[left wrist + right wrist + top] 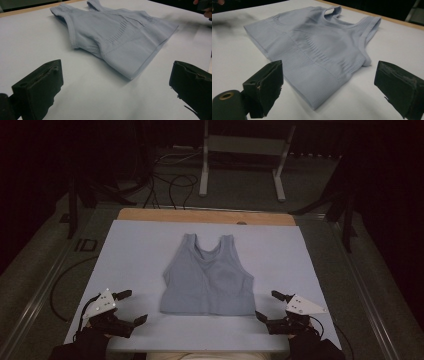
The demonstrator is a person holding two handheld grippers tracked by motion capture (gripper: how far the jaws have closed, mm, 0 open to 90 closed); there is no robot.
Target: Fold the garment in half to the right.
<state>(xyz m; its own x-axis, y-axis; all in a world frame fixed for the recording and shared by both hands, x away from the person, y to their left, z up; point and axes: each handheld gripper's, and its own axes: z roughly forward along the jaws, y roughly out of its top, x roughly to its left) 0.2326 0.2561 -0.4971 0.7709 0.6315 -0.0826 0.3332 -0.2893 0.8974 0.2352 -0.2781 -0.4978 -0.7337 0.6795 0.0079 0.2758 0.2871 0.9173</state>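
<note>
A light blue sleeveless crop top (207, 277) lies flat in the middle of the pale sheet, straps toward the far edge and hem toward me. My left gripper (131, 307) rests near the front left of the sheet, left of the hem's left corner, jaws open with nothing between them. My right gripper (270, 305) sits at the front right, just off the hem's right corner, also open and empty. In the left gripper view the top (117, 37) lies ahead of the spread jaws; in the right gripper view the top (312, 50) reaches between them without touching.
The pale sheet (135, 250) covers a wooden tabletop whose bare strip (205, 216) shows at the far edge. Beyond it stand a metal frame (242, 160) and loose cables (170, 185) on a dark floor. Rails (45, 285) run along both sides.
</note>
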